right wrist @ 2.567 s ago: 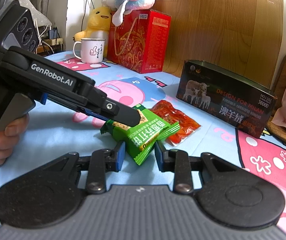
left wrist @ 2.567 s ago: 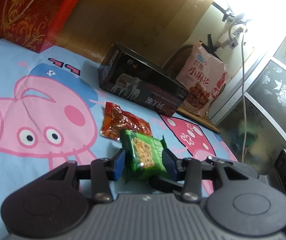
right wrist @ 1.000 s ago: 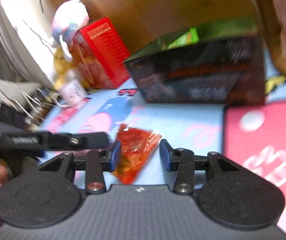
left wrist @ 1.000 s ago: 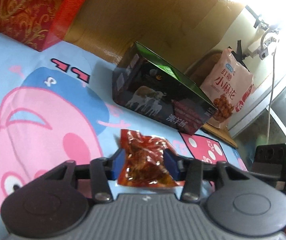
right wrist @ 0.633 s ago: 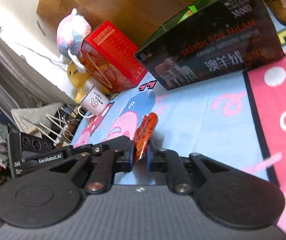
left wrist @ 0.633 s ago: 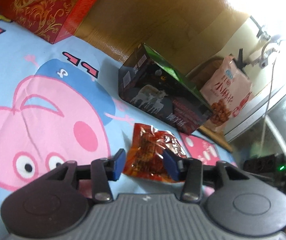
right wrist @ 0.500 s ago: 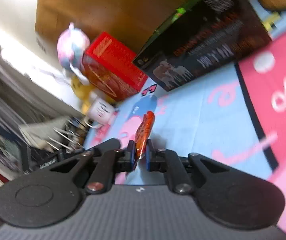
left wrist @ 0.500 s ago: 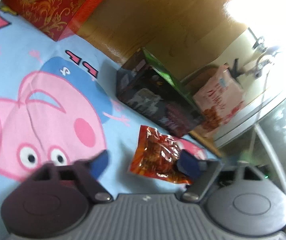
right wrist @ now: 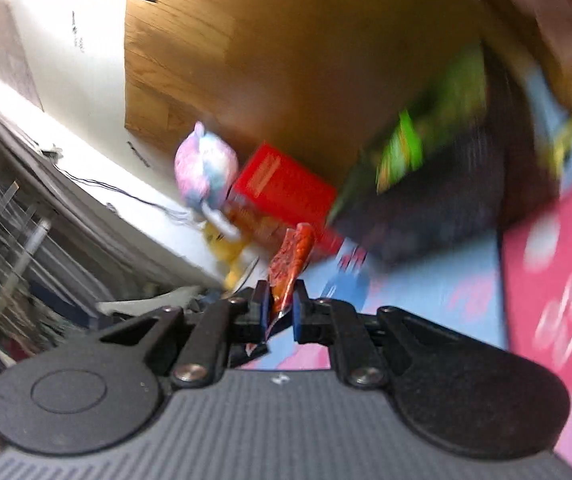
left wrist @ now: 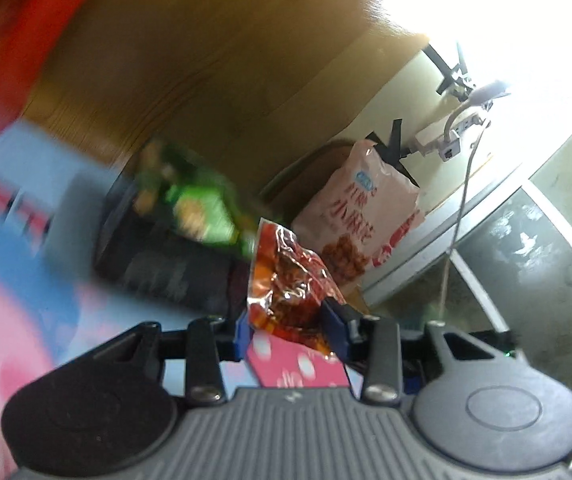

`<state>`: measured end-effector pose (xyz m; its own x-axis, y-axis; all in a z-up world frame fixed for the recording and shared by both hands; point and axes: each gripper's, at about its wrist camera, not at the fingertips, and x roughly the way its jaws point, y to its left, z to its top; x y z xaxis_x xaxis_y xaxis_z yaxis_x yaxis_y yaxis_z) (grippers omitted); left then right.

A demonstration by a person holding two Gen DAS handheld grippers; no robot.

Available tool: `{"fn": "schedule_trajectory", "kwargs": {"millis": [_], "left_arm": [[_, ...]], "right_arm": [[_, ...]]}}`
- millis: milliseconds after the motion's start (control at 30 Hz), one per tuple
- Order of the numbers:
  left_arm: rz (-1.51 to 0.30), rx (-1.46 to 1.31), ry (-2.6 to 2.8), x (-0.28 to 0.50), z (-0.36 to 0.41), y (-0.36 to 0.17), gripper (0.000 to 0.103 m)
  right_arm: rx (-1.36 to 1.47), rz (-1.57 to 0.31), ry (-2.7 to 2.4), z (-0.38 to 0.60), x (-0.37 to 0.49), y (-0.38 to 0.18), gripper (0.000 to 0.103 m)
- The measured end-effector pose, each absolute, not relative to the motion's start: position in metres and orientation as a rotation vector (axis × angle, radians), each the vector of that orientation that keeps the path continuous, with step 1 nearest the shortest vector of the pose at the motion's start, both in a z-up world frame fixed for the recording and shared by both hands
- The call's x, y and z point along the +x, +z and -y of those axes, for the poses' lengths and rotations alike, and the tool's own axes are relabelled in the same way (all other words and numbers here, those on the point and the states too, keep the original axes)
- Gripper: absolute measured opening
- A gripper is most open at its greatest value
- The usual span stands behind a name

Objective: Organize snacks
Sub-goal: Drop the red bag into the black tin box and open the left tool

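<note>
Pinching a red snack packet [left wrist: 286,276] with the blue pads of the left gripper [left wrist: 287,330], jaws just drawn in on it, packet between them. Crinkled, glossy film, roughly rectangular, clear enough to show orange-red pieces inside; held upright in the air, in front of the dark box [left wrist: 166,272] and overlapping its right end in the left wrist view.

Clamping the same packet edge-on with the right gripper [right wrist: 281,312]: narrow pads close together on a thin sliver of foil, jaws just eased apart a touch yet pressing on the film. Here left of the dark box, clear of the cloth below.

Only from the left wrist: broad face of the packet, its wrinkles and glints; a soft pink bag [left wrist: 365,220] with printed characters leaning right of the dark box; white cable and plug above that.

Only from the right wrist: a stiff red carton [right wrist: 282,188] left of the dark box, a fuzzy pastel plush toy [right wrist: 206,172] on top of it.

In both: smeared green packets [left wrist: 198,216] showing at the open top of the dark box, smooth wooden panel [left wrist: 206,60] behind it, blue and pink cartoon cloth [left wrist: 26,240] under it. Heavy blur; box lettering unreadable.
</note>
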<state>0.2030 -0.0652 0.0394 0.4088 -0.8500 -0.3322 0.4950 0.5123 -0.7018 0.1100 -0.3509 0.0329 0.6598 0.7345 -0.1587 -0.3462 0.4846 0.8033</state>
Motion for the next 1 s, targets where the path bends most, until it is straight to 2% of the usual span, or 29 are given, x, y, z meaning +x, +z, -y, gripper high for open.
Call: {"fn": "schedule_trajectory", "kwargs": {"millis": [133,233,300,333,400,567,800,1000], "left_arm": [[-0.732,-0.484,-0.877,0.243,0.106,0.052,0.037],[-0.750,-0.444,-0.825,0.266,0.129,0.045,0.037],[-0.750,-0.413,-0.789,0.271,0.136,0.040,0.038],[-0.747,-0.401,-0.785,0.271,0.137,0.039,0.038],[-0.731,-0.383,-0.785,0.267,0.138,0.038,0.038],[-0.678,-0.320,-0.746,0.253,0.133,0.046,0.038],[-0.574,-0.215,-0.697,0.193,0.114,0.058,0.041],[-0.626,-0.133,-0.657,0.138,0.106,0.035,0.041]], "right_arm": [[0.688,-0.501,0.607,0.370,0.149,0.056,0.019],[0.519,-0.494,0.504,0.367,0.174,0.061,0.027],[0.381,-0.492,0.413,0.359,0.184,0.060,0.048],[0.297,-0.475,0.350,0.353,0.185,0.058,0.052],[0.202,-0.430,0.296,0.345,0.183,0.054,0.052],[0.213,-0.329,0.252,0.350,0.163,0.044,0.052],[0.264,-0.325,0.243,0.348,0.116,0.040,0.052],[0.299,-0.376,0.236,0.332,0.070,0.026,0.052]]}}
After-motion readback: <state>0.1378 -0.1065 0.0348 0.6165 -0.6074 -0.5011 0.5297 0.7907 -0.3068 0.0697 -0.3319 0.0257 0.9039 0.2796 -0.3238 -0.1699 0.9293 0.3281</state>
